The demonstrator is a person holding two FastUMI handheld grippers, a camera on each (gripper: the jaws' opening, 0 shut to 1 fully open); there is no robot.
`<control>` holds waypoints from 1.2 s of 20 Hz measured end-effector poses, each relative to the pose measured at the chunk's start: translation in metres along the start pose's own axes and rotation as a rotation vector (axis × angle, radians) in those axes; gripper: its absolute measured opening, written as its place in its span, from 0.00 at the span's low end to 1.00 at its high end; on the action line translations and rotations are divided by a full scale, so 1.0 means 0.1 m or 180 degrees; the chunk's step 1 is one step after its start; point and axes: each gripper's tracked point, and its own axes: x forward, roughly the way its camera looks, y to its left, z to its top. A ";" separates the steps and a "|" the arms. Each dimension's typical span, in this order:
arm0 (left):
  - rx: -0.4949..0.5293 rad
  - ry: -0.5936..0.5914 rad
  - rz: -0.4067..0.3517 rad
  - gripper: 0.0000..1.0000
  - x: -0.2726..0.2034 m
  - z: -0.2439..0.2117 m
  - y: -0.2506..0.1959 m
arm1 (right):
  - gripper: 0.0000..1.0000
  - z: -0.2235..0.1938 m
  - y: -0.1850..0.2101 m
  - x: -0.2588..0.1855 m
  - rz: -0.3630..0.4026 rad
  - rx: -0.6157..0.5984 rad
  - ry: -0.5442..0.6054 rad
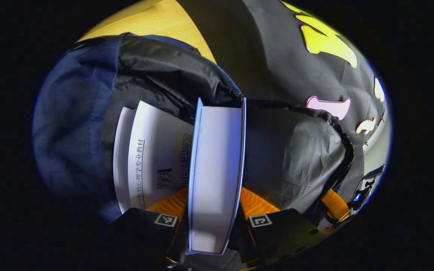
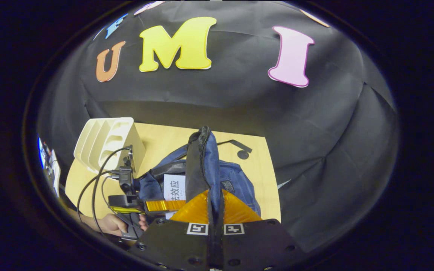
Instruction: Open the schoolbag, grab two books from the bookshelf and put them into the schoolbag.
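Observation:
The blue schoolbag [image 1: 70, 124] lies open with its black lining showing. My left gripper [image 1: 214, 205] is shut on a thick white book [image 1: 217, 162], seen page-edge on, which reaches into the bag's mouth. A second white book [image 1: 156, 158] lies inside the bag to its left. In the right gripper view, my right gripper [image 2: 215, 205] is shut on the zipper edge [image 2: 199, 162] of the schoolbag [image 2: 236, 180] and holds that flap upright. The left gripper [image 2: 164, 206] reaches in from the left there, with a book's white cover [image 2: 174, 188] at the opening.
A white bookshelf [image 2: 107, 141] with slanted dividers stands at the back left of the wooden table [image 2: 160, 139]. A hand [image 2: 113, 224] holds the left gripper, and cables loop up from it. A bag strap [image 2: 239, 145] lies on the table behind the bag.

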 end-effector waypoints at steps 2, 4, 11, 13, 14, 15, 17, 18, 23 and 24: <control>-0.0048 0.0053 0.0114 0.64 0.01 0.00 0.06 | 0.00 -0.01 0.00 0.02 0.0014 0.0017 0.0012; -0.0013 0.0104 0.0244 0.86 -0.05 0.00 0.08 | 0.00 -0.03 0.02 0.04 0.0033 0.0041 0.0033; 0.0704 0.0109 0.1072 0.98 -0.53 0.12 0.22 | 0.00 -0.08 0.16 0.10 0.0113 0.0080 0.0039; 0.0928 -0.0032 0.1210 0.98 -0.78 0.27 0.14 | 0.00 -0.10 0.25 0.11 0.0157 0.0091 0.0023; 0.1061 -0.0111 0.1284 0.98 -0.91 0.35 0.10 | 0.00 -0.11 0.30 0.11 0.0179 0.0091 0.0011; 0.1200 -0.0180 0.1386 0.98 -1.06 0.44 0.07 | 0.00 -0.12 0.35 0.11 0.0202 0.0102 -0.0003; 0.1487 -0.0321 0.1566 0.98 -1.38 0.62 -0.07 | 0.00 -0.14 0.48 0.11 0.0269 0.0168 -0.0024; 0.1643 -0.0405 0.1651 0.98 -1.56 0.72 -0.15 | 0.00 -0.16 0.55 0.11 0.0307 0.0199 -0.0031; 0.2456 -0.0731 0.2055 0.98 -2.33 1.07 -0.57 | 0.03 -0.21 0.86 0.06 0.0399 0.0234 -0.0088; 0.2608 -0.0787 0.2111 0.97 -2.49 1.07 -0.65 | 0.00 -0.22 0.92 0.05 0.0395 0.0250 -0.0094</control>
